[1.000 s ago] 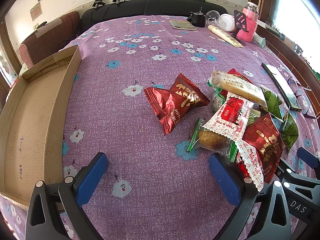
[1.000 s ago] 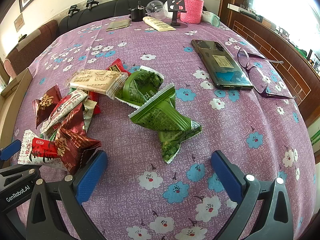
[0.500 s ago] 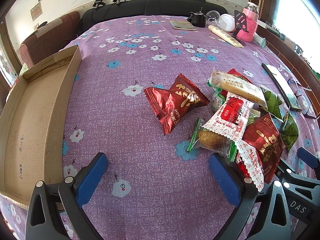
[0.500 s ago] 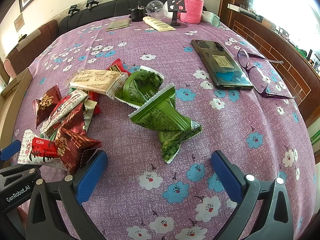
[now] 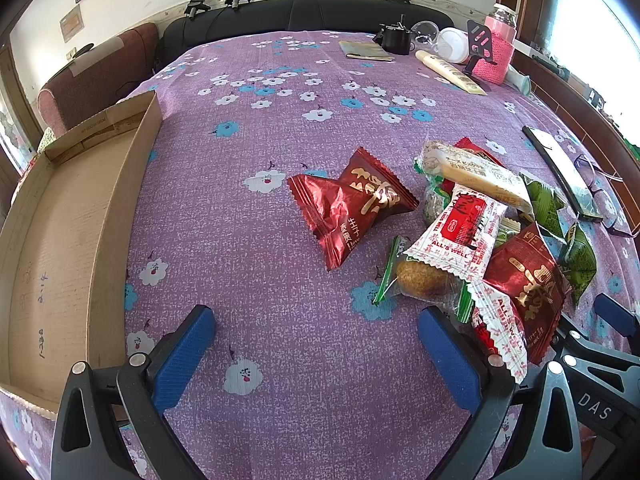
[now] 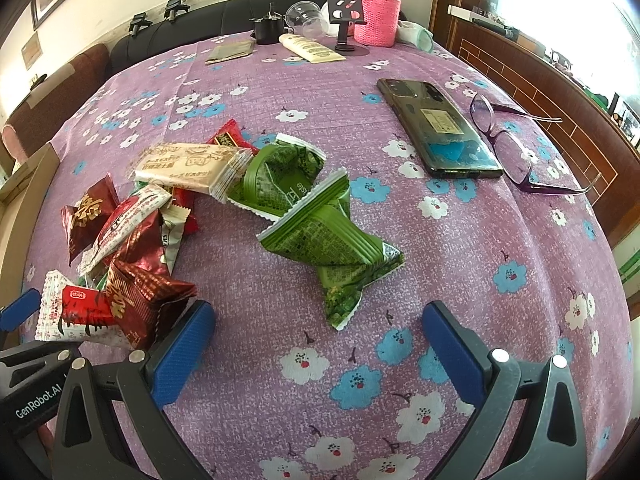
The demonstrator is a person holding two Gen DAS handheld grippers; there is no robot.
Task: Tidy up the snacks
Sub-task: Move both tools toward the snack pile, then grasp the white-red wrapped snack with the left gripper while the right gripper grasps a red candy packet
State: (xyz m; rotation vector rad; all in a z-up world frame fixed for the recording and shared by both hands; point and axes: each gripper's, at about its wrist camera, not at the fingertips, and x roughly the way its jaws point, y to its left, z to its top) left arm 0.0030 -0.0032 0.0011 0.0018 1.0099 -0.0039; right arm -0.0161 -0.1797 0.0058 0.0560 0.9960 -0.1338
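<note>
over the cloth, both grippers [image 5: 316,348] [image 6: 318,346] gaped empty; the red pack [image 5: 352,208] wanted a grip across its middle.

Phone [image 6: 438,132], glasses [image 6: 516,148] (touching).

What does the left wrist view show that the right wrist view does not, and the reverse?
Only the left wrist view shows the inside of the cardboard tray and a clear-wrapped brown snack. Only the right wrist view shows the whole phone and the glasses in full. Both show the snack pile with the cream biscuit pack, the pink bottle, and open, empty jaws.
</note>
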